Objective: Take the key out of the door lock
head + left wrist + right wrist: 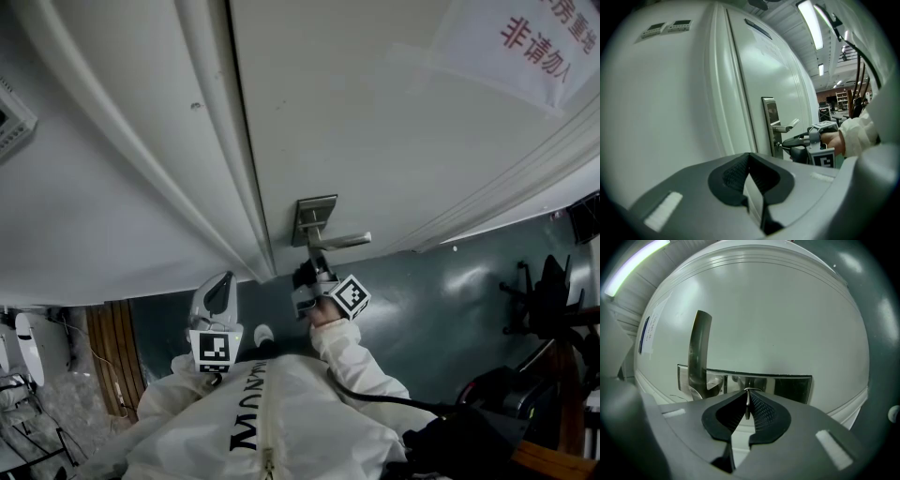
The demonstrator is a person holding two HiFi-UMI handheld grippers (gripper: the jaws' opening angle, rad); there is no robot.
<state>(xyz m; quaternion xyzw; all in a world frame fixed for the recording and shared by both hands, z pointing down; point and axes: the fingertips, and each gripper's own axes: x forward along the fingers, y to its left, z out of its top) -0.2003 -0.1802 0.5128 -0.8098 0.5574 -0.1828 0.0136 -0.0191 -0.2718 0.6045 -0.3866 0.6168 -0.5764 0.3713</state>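
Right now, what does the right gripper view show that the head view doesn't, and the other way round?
Only the right gripper view shows the thin metal key pinched between the right claw's pads. Only the head view shows the left claw held back near the white jacket, and a paper notice on the door. Both show the door, the lever handle and the metal lock plate.
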